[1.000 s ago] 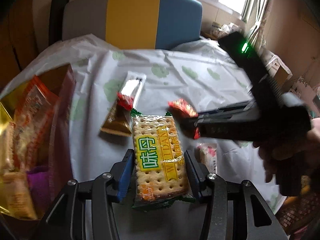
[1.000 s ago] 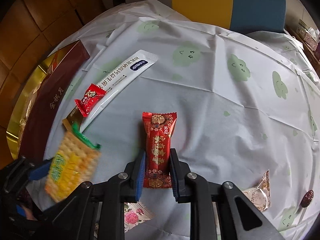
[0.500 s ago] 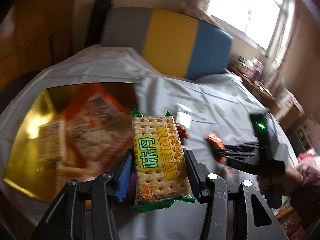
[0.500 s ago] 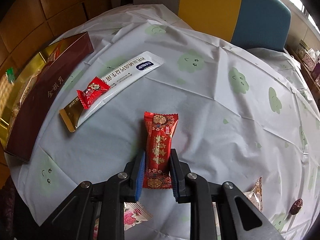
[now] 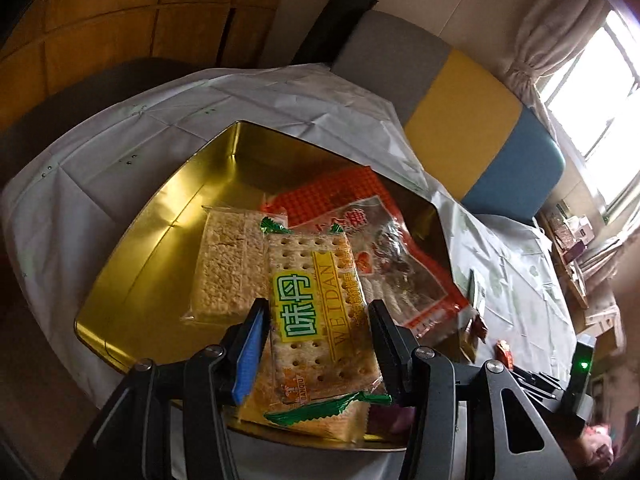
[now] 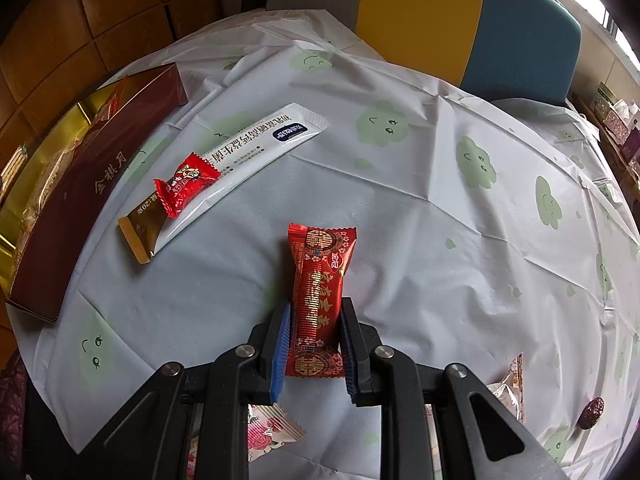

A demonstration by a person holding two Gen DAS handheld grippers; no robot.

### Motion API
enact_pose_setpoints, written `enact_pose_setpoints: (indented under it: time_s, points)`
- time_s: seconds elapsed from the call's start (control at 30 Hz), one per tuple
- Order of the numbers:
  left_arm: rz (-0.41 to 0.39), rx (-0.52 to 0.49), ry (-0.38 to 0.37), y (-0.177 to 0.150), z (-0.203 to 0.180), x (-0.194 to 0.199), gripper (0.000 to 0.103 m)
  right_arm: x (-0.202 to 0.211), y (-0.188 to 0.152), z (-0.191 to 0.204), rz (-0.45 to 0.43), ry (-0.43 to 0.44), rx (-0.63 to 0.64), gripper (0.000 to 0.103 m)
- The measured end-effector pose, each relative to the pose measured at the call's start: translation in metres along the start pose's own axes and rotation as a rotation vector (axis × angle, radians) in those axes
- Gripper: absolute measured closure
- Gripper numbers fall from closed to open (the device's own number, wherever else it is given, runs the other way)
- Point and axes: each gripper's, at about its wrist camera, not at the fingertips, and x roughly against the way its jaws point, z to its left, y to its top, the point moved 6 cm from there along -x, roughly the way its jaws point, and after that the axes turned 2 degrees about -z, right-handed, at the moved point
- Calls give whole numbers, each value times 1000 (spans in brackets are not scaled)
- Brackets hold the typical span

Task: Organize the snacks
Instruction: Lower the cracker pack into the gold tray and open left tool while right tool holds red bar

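My left gripper (image 5: 316, 344) is shut on a cracker pack (image 5: 316, 312) with a green label, held over the open gold tin (image 5: 160, 216). The tin holds a rice-cake pack (image 5: 224, 264) and an orange snack bag (image 5: 384, 248). My right gripper (image 6: 314, 340) is shut on a long red candy bar (image 6: 320, 292), held above the white tablecloth (image 6: 400, 220). A white sachet stick (image 6: 236, 160) with a small red candy (image 6: 184, 184) on it lies to the left, beside the tin's dark red wall (image 6: 88, 184).
A grey, yellow and blue chair back (image 5: 460, 112) stands behind the table. Loose wrapped sweets (image 6: 272, 432) lie under my right gripper, a clear wrapper (image 6: 508, 388) and a dark date (image 6: 590, 412) at the right. The right gripper's body (image 5: 576, 380) shows at the lower right.
My left gripper has swung left with the cracker pack, from over the tablecloth to over the gold tin. My right gripper holds the red bar nearly still.
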Motion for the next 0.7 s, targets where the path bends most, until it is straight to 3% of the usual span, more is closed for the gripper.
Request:
enact_pose_setpoints:
  time_s: [0.1,0.27,0.5,0.7]
  points:
    - [36,-13,-11,1,-4,-12,51,0,0,0,0,-3,4,81]
    - [71,-74,52,-2,-7,-35,46,0,0,0,-2,-5,8,81]
    - [-15,-185,144,-12,-17,-22,46,0,-1,2,-4,-15,20,80]
    - [-71,-260,149,-21,-33,-2,46,1,-1,3,-7,-20,25,80]
